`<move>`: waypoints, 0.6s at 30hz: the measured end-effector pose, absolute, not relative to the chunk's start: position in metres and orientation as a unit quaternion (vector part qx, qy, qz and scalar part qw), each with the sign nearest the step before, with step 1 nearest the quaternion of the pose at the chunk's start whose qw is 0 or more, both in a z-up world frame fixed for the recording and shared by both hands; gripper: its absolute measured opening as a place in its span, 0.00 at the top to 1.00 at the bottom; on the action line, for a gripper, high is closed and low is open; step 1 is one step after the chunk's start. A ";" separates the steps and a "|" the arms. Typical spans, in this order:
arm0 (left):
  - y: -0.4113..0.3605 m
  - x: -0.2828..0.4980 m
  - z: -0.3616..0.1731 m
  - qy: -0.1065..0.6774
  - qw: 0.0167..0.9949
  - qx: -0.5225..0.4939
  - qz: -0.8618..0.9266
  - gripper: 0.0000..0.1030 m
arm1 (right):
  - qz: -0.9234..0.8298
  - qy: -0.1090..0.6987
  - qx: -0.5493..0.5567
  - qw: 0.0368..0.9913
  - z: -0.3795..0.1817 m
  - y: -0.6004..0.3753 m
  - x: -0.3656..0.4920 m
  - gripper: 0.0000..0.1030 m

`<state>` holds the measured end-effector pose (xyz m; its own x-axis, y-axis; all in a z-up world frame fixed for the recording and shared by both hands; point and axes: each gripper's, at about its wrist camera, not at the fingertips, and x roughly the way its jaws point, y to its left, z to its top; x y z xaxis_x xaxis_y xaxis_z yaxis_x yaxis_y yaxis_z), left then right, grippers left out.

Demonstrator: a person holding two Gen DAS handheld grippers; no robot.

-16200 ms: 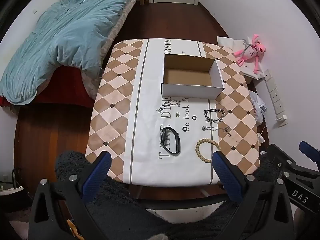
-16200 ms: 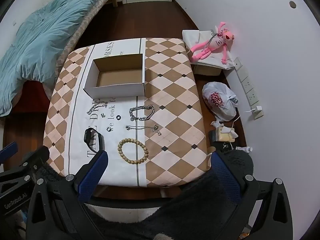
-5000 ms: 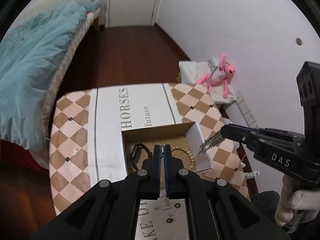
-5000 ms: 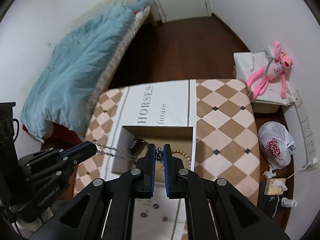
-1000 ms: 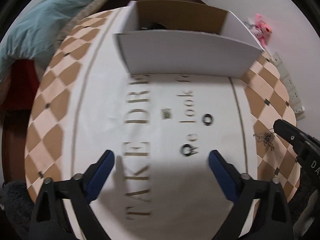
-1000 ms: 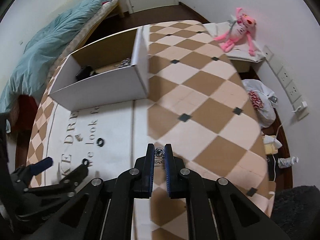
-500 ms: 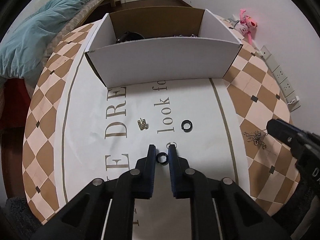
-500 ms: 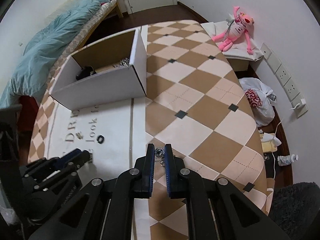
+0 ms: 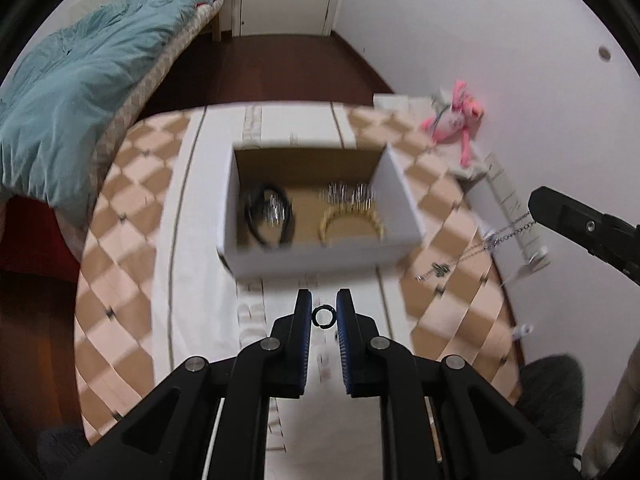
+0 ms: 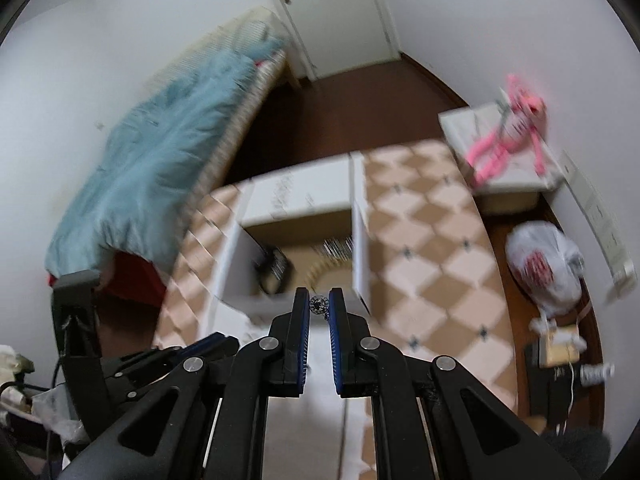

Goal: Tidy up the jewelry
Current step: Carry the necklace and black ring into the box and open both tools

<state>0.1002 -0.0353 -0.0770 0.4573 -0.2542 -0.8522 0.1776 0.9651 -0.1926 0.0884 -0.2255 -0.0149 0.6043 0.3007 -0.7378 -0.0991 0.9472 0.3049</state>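
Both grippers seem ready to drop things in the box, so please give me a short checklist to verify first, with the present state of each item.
1. Left gripper shut on ring: ok.
2. Right gripper shut on necklace: ok; chain dangles free.
3. Ring over the box: not ok, it is short of the near wall.
4. Necklace over the box: cannot tell, pictures blurred.
5. Room inside the box: ok, bare floor between band and beads.
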 end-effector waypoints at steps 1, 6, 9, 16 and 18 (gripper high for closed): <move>-0.033 0.105 -0.071 0.500 0.856 -0.040 -0.127 0.90 | 0.116 0.425 0.114 0.890 -0.007 -0.223 0.095 0.90; -0.024 0.150 -0.045 0.491 0.859 -0.046 -0.138 0.90 | 0.134 0.420 0.092 0.893 0.014 -0.209 0.140 0.90; -0.019 0.175 -0.046 0.500 0.853 -0.050 -0.141 0.90 | 0.139 0.440 0.087 0.883 0.006 -0.203 0.168 0.90; -0.021 0.220 -0.080 0.548 0.820 -0.062 -0.156 0.90 | 0.155 0.524 0.098 0.832 -0.053 -0.190 0.214 0.90; -0.024 0.231 -0.096 0.565 0.807 -0.067 -0.162 0.90 | 0.155 0.540 0.096 0.822 -0.070 -0.187 0.220 0.90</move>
<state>0.2306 -0.0240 -0.0956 0.3103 -0.3359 -0.8893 0.1853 0.9389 -0.2900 0.2197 -0.1869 -0.0698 0.3688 0.3587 -0.8575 -0.1522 0.9334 0.3250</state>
